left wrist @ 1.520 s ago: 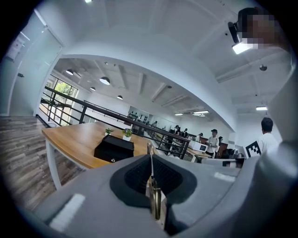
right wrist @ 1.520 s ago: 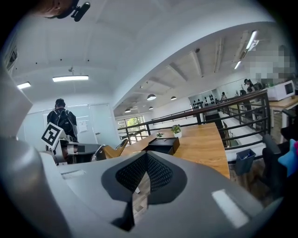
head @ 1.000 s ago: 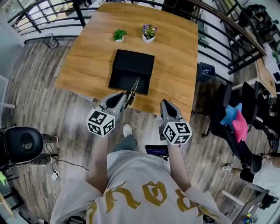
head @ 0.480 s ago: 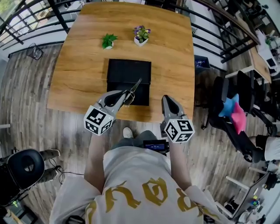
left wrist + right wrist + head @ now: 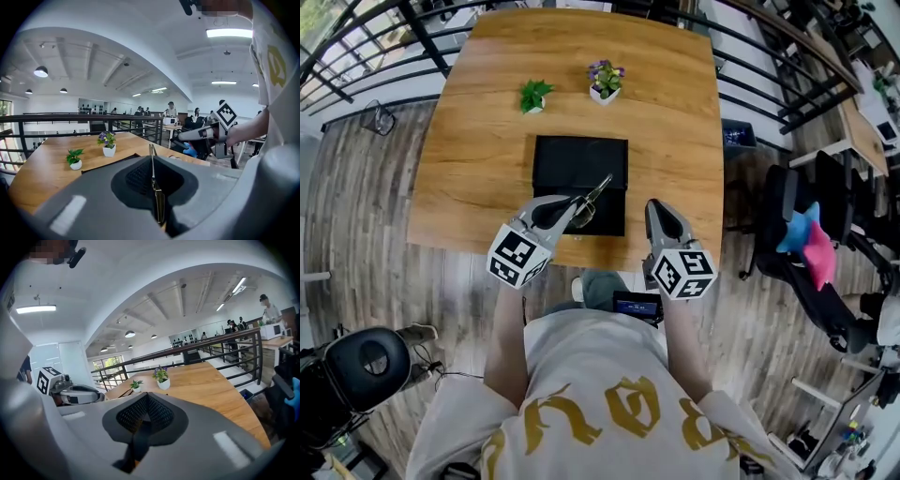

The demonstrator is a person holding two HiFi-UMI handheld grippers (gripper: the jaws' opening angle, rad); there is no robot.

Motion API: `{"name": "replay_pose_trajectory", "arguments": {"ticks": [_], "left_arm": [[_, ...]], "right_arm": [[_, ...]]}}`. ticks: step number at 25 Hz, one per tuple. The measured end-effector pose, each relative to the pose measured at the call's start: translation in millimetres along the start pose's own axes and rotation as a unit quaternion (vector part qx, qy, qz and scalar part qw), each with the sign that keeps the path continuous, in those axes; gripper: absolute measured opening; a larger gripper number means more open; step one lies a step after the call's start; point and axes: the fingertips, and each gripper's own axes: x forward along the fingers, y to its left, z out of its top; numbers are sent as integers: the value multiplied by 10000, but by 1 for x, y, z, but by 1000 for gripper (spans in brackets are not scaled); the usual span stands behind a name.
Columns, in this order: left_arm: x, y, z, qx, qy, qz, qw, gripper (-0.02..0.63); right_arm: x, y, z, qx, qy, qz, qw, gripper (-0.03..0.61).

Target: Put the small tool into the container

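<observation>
The left claw (image 5: 571,206) clamps the thin metal tool (image 5: 594,190), tip forward above the near part of the black rectangular container (image 5: 577,157), apparently positioned for release inside. The right claw (image 5: 660,212), closed and empty, stands aside.

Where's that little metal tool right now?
In the head view, the small tool is pinched in the left tongs, pointing forward over the near half of the black container.
</observation>
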Motion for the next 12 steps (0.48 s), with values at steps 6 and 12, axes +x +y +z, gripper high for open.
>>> {"name": "replay_pose_trajectory", "arguments": {"ticks": [6, 12], "left_arm": [[11, 5, -2, 59, 133, -8, 9999, 20], [22, 3, -15, 227, 361, -96, 9990, 20]], "right_arm": [[1, -19, 1, 20, -10, -151, 9999, 25], [3, -33, -8, 259, 5, -186, 9995, 25]]}}
